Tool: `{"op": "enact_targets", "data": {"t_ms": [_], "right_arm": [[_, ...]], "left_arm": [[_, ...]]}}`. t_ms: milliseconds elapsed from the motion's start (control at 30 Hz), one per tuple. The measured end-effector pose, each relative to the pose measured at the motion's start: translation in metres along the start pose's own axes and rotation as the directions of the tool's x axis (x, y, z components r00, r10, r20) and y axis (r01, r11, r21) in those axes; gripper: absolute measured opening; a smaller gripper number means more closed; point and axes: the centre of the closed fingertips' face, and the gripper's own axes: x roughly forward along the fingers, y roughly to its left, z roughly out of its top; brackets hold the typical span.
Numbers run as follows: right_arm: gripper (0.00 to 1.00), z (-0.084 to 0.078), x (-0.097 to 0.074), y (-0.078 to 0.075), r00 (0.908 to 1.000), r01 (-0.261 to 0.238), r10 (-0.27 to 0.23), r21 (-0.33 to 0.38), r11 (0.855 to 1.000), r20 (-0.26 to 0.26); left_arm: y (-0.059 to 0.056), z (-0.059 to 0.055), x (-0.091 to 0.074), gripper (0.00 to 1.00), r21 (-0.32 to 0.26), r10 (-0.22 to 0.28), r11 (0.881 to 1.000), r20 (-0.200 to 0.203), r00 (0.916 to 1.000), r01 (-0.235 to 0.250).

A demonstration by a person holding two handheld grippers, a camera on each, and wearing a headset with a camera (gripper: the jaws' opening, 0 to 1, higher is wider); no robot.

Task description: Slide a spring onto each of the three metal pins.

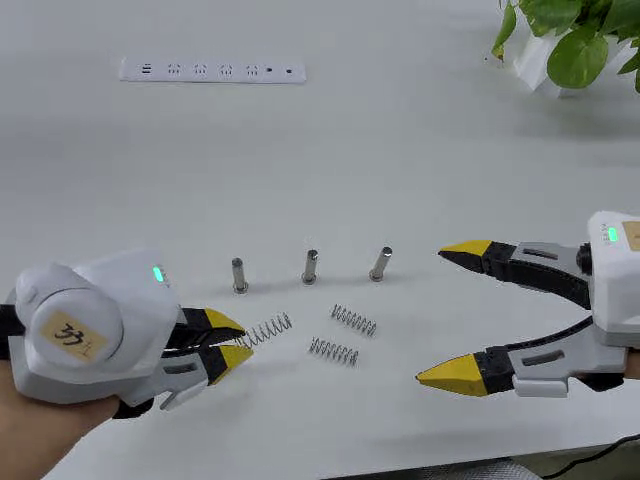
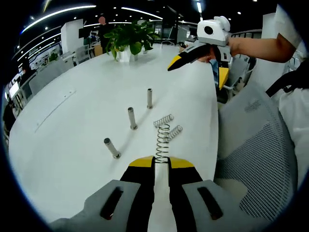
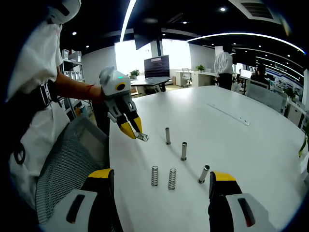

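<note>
Step in hand: first spring gripped and due to go onto a pin; judged early, since all three pins stand bare.
Left claw: closed on one end of the held spring, whose coil juts out past the yellow tips, in front of the left pin.
Right claw: jaws wide apart, gripping nothing, off to the right of the pin row and apart from it.
Technique, aim: the left pin is nearest, so it is the likely target. The held spring's free end should be turned downward and its bore centred over the pin top before any descent.
Technique, descent: straight down along the pin's axis, slowly. The grip is at the very end, so the coil may bend or snag on the pin's rim.
Technique, release: only after several coils surround the shaft.
Caution: whether the pins are fixed to the worktop cannot be told, so a sideways push might topple one. The free right claw could steady it.
Count, springs: three. One is held; the far loose spring and the near loose spring lie on the worktop, close together.
Count, pins: three, upright in a row. The other two are the middle pin and the right pin.
Count, claws: two.
Count, other: one power strip and one potted plant, both at the far side.
</note>
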Motion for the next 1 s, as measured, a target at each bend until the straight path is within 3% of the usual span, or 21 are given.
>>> {"op": "enact_targets", "data": {"t_ms": [467, 733, 1000], "right_arm": [[0.55, 0.040, 0.024, 0.017, 0.9964, -0.048, 0.045, 0.040, 0.998, 0.072], [0.38, 0.056, 0.039, 0.027, 0.9905, -0.096, 0.089, 0.073, 0.993, 0.105], [0.27, 0.065, 0.052, 0.037, 0.9829, -0.142, 0.129, 0.097, 0.985, 0.132]], "left_arm": [[-0.009, 0.020, -0.009, 0.06, 0.007, -0.023, 1.000, 0.112, 0.9934, 0.023], [-0.014, 0.035, -0.014, 0.06, 0.008, -0.046, 0.999, 0.189, 0.9809, 0.045], [-0.018, 0.044, -0.014, 0.06, 0.002, -0.064, 0.998, 0.233, 0.9704, 0.065]]}}
